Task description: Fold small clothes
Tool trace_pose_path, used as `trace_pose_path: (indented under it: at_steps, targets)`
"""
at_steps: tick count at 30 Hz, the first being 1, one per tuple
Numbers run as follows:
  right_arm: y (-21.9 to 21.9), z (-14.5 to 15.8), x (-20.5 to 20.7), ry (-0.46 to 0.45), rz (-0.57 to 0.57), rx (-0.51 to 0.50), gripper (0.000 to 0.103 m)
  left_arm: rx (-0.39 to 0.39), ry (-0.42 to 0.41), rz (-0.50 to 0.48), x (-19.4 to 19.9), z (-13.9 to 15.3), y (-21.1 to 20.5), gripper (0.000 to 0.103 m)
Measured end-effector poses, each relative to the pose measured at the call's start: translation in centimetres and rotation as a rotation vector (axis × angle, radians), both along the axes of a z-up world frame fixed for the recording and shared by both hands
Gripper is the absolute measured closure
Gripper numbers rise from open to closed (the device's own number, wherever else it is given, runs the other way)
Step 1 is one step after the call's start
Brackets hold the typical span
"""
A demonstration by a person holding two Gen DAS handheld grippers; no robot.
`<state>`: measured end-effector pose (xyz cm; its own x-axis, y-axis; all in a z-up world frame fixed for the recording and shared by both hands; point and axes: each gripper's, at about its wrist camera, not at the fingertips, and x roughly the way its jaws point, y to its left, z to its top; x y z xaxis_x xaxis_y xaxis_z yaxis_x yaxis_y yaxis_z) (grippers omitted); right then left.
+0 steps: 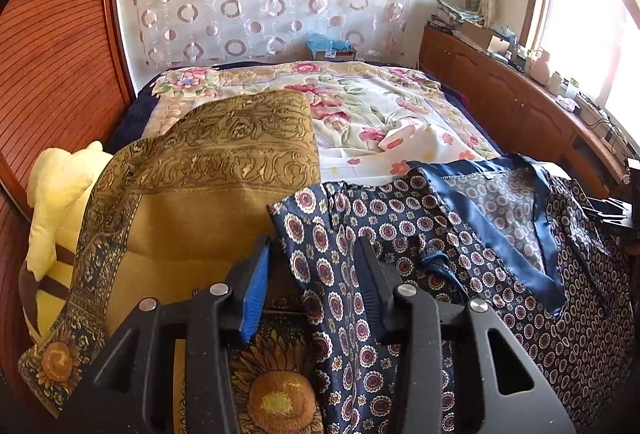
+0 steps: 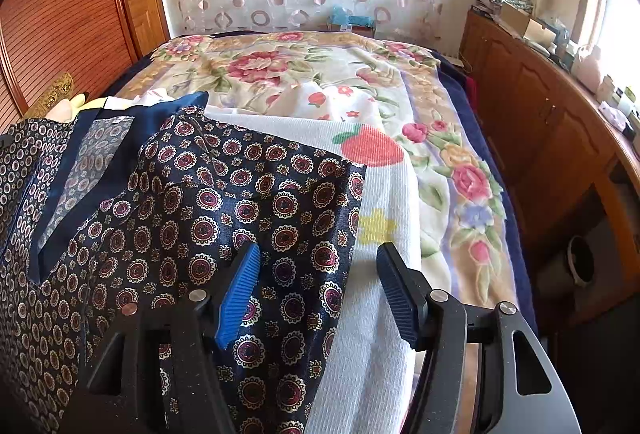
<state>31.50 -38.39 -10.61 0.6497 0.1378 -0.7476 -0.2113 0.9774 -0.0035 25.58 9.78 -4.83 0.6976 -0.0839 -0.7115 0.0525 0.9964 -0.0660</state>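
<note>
Navy medallion-print top bears no readable label (tag too small).

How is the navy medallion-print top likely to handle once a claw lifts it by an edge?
The navy medallion-print top looks thin and glossy, so it will probably slip between pads. Its rumpled folds over the white knit cloth suggest it will hang limp rather than hold shape. It seems light for its size.

Bed, floral blanket, white knit, navy patterned garment
</note>
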Motion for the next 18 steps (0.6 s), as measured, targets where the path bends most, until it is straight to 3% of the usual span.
trace_pose_path:
  at_steps: [4,5,6,9,11,12,18]
  targets:
    - [0.0,0.0,0.1,-0.001,0.004,-0.002,0.040,0.002,0.003,-0.008,-0.3,-0.3,-0.2,0.061]
    - [-0.1,0.0,0.3,-0.001,0.000,-0.004,0.041,0.003,0.000,-0.013,-0.3,-0.2,-0.2,0.065]
    - [-0.2,0.1,0.6,0.003,-0.006,-0.002,0.041,0.003,-0.006,-0.017,-0.4,-0.1,-0.3,0.077]
    - [-0.4,0.3,2.0,0.019,0.011,0.014,0.056,-0.010,-0.021,-0.041,-0.7,0.5,-0.6,0.098]
    - [-0.1,0.5,2.7,0.034,0.033,0.022,0.088,-0.009,-0.043,-0.056,-1.3,1.0,-1.2,0.100]
    - [0.4,0.6,2.8,0.041,0.061,0.017,0.095,-0.014,-0.052,-0.072,-1.8,1.3,-1.6,0.100]
    - [3.3,2.5,-0.1,-0.033,0.118,0.003,0.099,-0.037,-0.119,-0.136,-5.9,3.0,-3.9,0.101]
